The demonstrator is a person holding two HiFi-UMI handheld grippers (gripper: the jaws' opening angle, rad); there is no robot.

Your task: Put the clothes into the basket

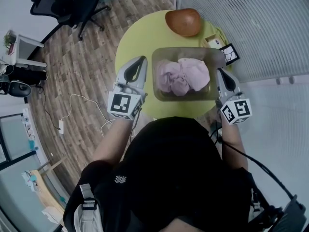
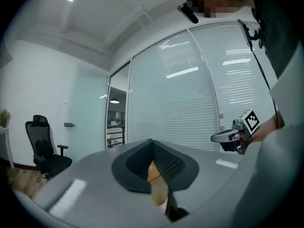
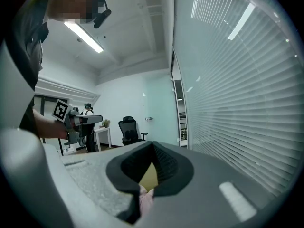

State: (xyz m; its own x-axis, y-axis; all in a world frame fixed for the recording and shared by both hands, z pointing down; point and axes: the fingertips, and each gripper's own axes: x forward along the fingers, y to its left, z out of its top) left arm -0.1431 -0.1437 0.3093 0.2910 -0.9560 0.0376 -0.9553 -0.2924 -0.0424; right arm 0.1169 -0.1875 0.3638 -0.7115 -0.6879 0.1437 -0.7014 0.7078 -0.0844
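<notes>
I hold my left tongs [image 1: 141,60] just beside the left wall of the clear rectangular plastic basket [image 1: 155,64], tips pointing away from me, jaws pressed together on nothing; my right tongs [image 1: 219,71] sit at the basket's right rim, likewise closed and empty; the crumpled pink clothes [image 1: 183,75] lie inside the basket, between the two; the basket stands on the round yellow-green table [image 1: 135,37]; beyond it rests a brown wooden bowl [image 1: 183,21]; a black office chair [image 1: 67,6] stands well apart on the wooden floor.
</notes>
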